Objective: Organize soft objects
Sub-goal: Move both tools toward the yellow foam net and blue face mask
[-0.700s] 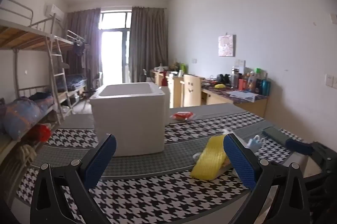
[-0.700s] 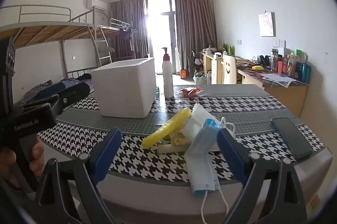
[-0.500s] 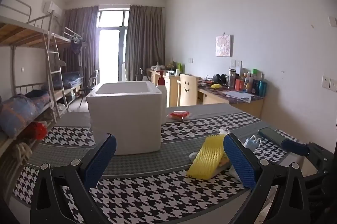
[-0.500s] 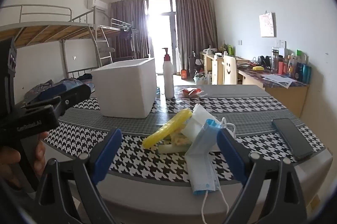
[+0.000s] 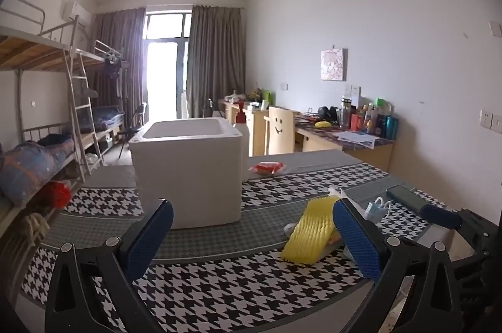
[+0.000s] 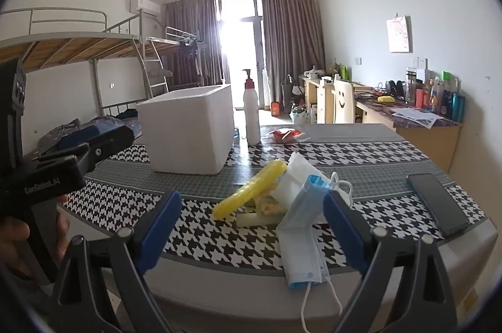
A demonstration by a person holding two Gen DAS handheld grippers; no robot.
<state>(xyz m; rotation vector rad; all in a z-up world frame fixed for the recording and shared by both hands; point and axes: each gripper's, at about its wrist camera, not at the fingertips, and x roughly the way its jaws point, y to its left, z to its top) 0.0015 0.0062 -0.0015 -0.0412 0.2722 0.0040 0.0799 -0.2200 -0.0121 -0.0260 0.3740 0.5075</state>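
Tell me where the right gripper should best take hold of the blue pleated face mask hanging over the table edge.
Probably the folded upper part of the blue pleated face mask, coming from the near table edge. That part stands raised against the pile beside the yellow foam net sleeve, right between the open right gripper pads. The lower half droops over the edge, its ear loops dangling, so it offers little to pinch.

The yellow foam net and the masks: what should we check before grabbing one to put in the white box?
1. Left gripper open and empty: ok.
2. Right gripper open and empty: ok.
3. White foam box open on top: ok.
4. Box has room inside: cannot tell.
5. Yellow foam net free to lift: not ok, it lies in a pile with the other soft things.
6. Blue face mask safely on the table: not ok, it hangs over the edge.
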